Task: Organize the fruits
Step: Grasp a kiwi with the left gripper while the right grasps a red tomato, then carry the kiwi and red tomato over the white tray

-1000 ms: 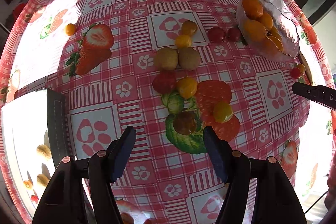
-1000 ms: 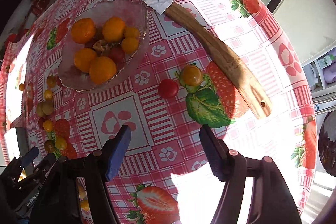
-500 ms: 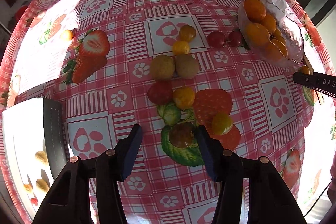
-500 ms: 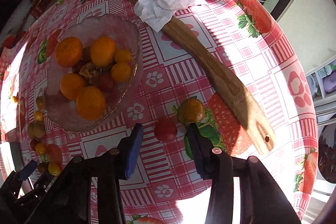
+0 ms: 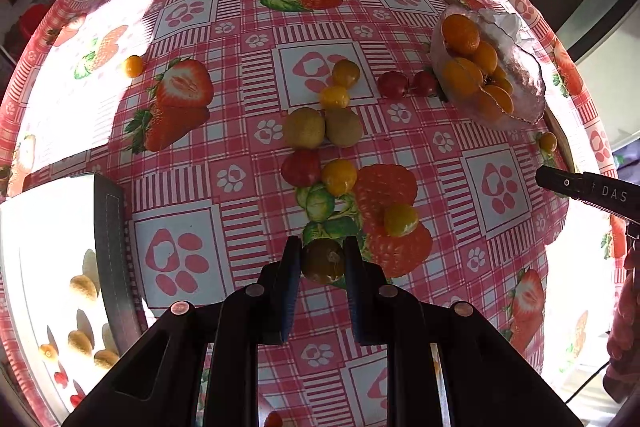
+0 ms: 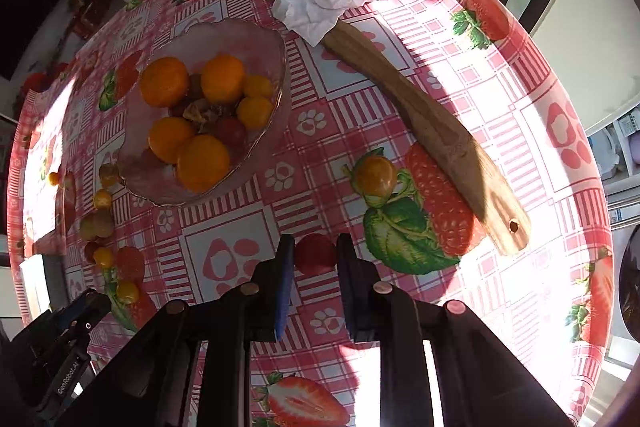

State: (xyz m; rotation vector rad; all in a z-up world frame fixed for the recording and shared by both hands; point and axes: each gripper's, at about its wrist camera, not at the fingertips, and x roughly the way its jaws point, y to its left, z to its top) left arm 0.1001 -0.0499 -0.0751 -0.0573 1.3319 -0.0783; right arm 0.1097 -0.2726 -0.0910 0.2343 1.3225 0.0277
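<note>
My left gripper [image 5: 320, 259] is shut on a dark brown-green tomato [image 5: 323, 261] on the tablecloth. Ahead of it lie a yellow tomato [image 5: 401, 220], an orange one [image 5: 339, 177], a red one [image 5: 301, 167] and two kiwis [image 5: 325, 127]. My right gripper [image 6: 314, 255] is shut on a red tomato [image 6: 315, 253]. An orange tomato [image 6: 375, 175] lies just beyond it. The glass bowl [image 6: 264, 39] holds oranges and small fruit; it also shows in the left wrist view [image 5: 520, 67].
A long wooden spatula [image 6: 432, 131] lies right of the bowl with a crumpled white tissue [image 6: 324, 1] on it. Two red tomatoes [image 5: 406, 83] sit beside the bowl. A lone orange tomato [image 5: 133, 65] lies far left. A white box [image 5: 52, 283] is at left.
Both grippers moved forward and closed: the left around the dark tomato, the right around the red tomato.
</note>
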